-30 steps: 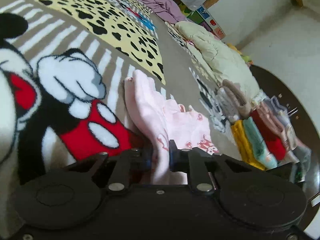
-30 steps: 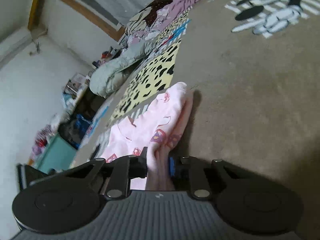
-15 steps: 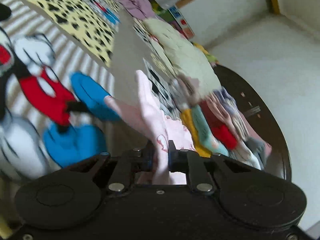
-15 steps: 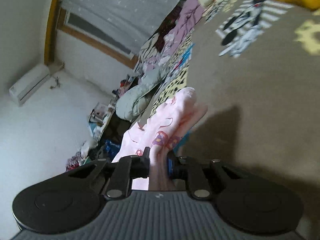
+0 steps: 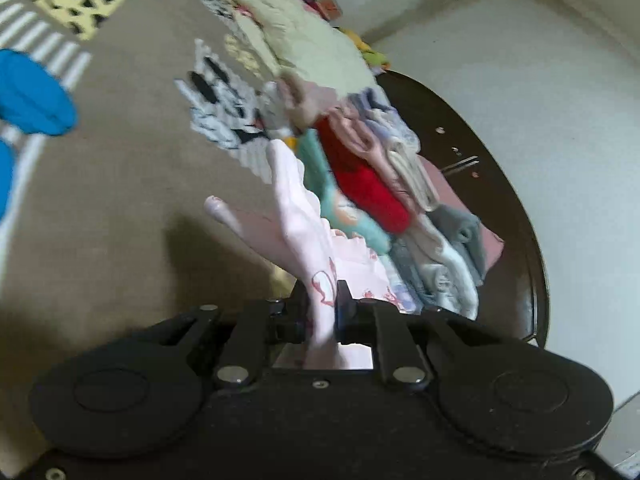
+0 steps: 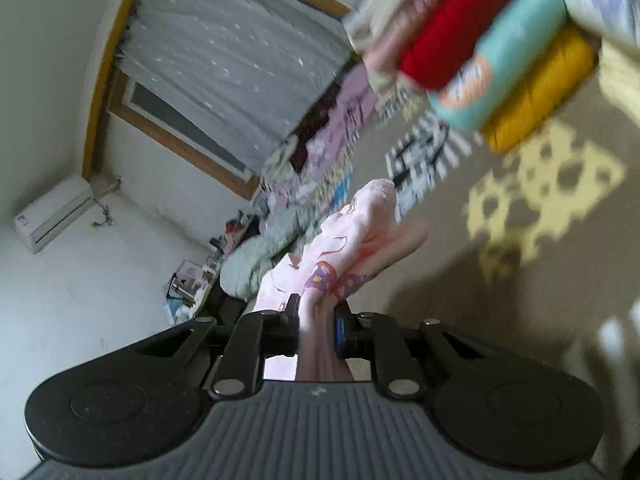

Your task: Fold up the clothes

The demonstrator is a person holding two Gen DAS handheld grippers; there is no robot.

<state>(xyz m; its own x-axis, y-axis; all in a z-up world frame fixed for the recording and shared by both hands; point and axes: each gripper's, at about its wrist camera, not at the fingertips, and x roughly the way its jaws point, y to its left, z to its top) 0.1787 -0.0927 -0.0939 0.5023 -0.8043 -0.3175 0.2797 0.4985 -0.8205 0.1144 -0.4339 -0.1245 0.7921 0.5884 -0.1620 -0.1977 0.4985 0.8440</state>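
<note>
Both tools are clamped on the same pink garment; the left tool pinches one bunched edge of the pink garment between its fingers, and the right tool pinches another edge of it, where small purple and red prints show. The garment hangs in the air between the two, lifted clear of the bed; its shadow falls on the brown blanket below. Ahead lies a row of folded clothes along the bed's far edge, beside the dark rounded footboard; in the right view that same row, with its red, teal and yellow rolls, sits near the top right corner.

The step in hand looks like carrying the folded piece over to that row. To do it well, both tools should travel together at one height, so the cloth between them stays taut and the fold does not sag open; the garment ought to come down just beside the yellow roll, parallel to it, not across it; the lower edge should touch the blanket first, and only then should the grips let go. Both pictures are blurred, so the exact fold lines cannot be told.
</note>
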